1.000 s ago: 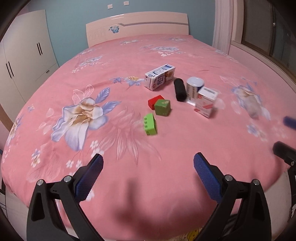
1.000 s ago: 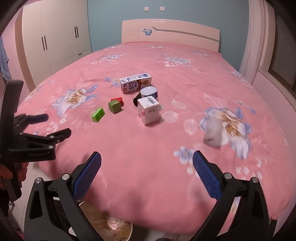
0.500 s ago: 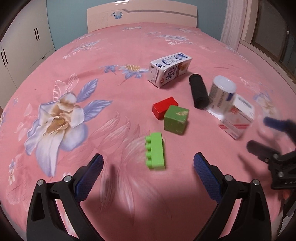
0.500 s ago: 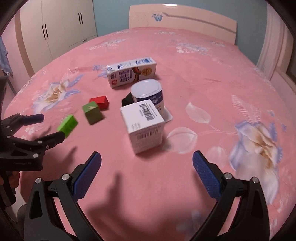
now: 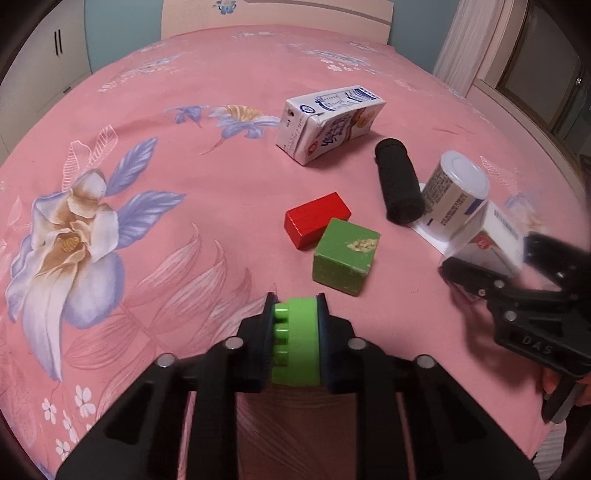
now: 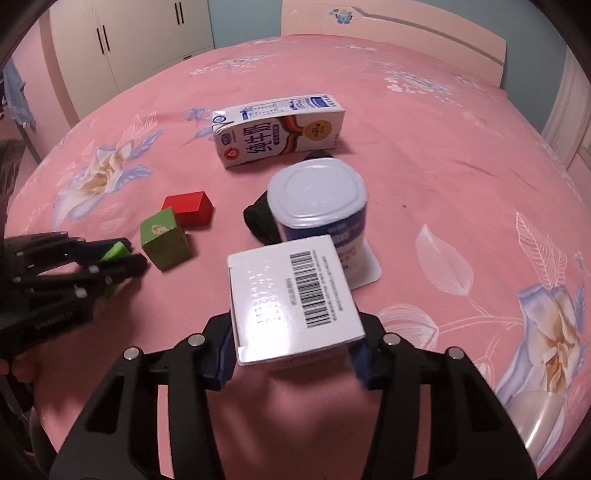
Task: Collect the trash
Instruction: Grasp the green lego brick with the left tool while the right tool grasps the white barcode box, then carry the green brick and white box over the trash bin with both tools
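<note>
My left gripper (image 5: pixel 295 310) is shut on a light green toy brick (image 5: pixel 295 343) low over the pink bedspread; it also shows in the right wrist view (image 6: pixel 114 258). My right gripper (image 6: pixel 293 350) is shut on a white carton box with a barcode (image 6: pixel 291 299), seen at the right of the left wrist view (image 5: pixel 487 240). A milk carton (image 6: pixel 277 129) lies on its side further back. A white can (image 6: pixel 317 199) stands just beyond the box, with a black roll (image 5: pixel 397 181) beside it.
A green cube (image 5: pixel 345 256) and a red block (image 5: pixel 316 218) lie touching between the two grippers. The pink floral bedspread (image 5: pixel 147 166) stretches to the headboard (image 6: pixel 391 22). A white wardrobe (image 6: pixel 129 44) stands at the left.
Both grippers moved forward and down over the bed and closed. The left took hold of the green brick, the right took hold of the white box.
</note>
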The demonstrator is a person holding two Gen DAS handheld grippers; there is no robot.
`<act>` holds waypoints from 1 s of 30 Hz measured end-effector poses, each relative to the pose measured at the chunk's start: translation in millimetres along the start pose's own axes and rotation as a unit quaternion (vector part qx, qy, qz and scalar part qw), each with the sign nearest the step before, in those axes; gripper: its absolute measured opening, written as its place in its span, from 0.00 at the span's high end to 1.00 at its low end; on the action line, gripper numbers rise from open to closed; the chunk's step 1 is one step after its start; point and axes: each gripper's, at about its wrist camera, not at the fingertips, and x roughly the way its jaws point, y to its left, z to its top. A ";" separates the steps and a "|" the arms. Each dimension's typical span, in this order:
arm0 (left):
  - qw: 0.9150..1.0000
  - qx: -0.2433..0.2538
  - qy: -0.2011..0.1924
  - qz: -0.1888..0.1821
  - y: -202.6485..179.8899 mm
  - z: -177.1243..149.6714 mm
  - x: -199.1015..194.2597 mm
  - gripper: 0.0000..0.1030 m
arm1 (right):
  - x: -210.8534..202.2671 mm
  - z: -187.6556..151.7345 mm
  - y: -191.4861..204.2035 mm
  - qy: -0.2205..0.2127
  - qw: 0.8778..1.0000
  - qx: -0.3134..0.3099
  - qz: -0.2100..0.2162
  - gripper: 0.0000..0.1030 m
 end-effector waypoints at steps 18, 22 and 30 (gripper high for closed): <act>0.996 0.058 -0.066 0.022 -25.8 0.5 -109.1 0.78 | -125.7 0.0 22.2 -0.067 0.997 -0.011 -0.025 0.52; 0.992 0.074 -0.095 0.025 -31.7 -3.3 -152.6 0.78 | -174.2 -2.5 38.3 -0.096 0.995 -0.021 -0.030 0.52; 0.983 0.093 -0.152 0.035 -46.7 -22.3 -241.2 0.78 | -260.8 -18.9 69.1 -0.149 0.987 -0.040 -0.037 0.52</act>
